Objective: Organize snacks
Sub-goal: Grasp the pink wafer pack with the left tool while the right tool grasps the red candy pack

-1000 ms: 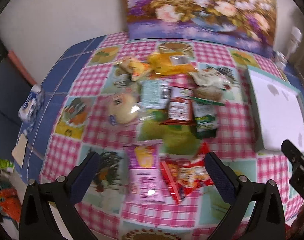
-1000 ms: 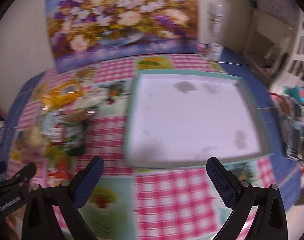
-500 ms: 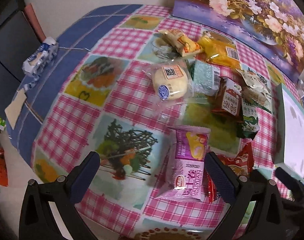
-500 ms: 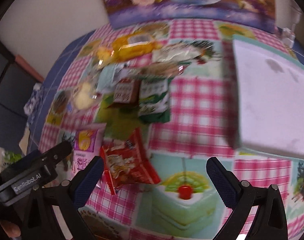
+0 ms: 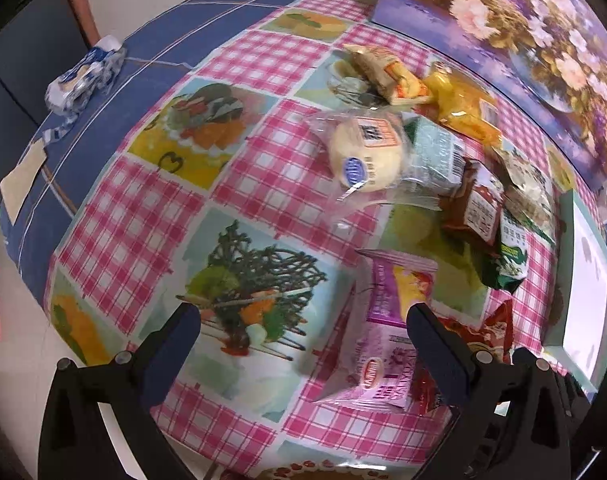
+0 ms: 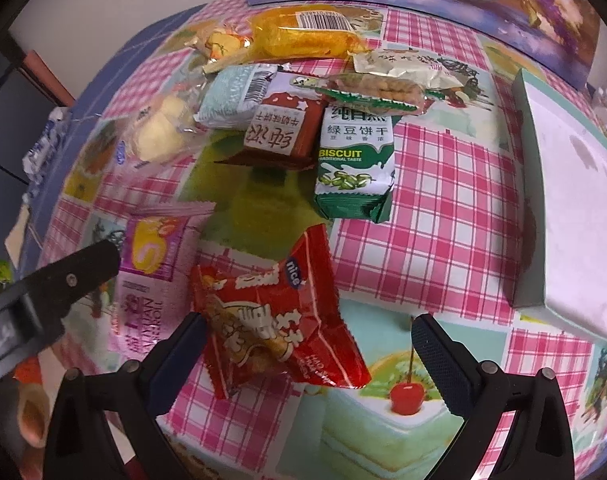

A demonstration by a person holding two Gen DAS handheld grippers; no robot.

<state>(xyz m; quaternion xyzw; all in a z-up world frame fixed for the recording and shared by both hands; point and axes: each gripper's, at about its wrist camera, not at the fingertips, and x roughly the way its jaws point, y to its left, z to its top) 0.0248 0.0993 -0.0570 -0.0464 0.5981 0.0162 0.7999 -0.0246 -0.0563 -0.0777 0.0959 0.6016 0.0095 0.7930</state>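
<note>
Between the spread fingers of the right gripper (image 6: 307, 336) lies the red snack bag (image 6: 275, 316) on the desk (image 6: 443, 208); the left gripper (image 5: 303, 328), also spread, holds nothing. Slippery foil may slide away.

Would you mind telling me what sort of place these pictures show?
Probably a home dining area: a table under a checked, food-print tablecloth, a flower painting leaning on the wall, and packaged snacks such as a green biscuit packet.
</note>
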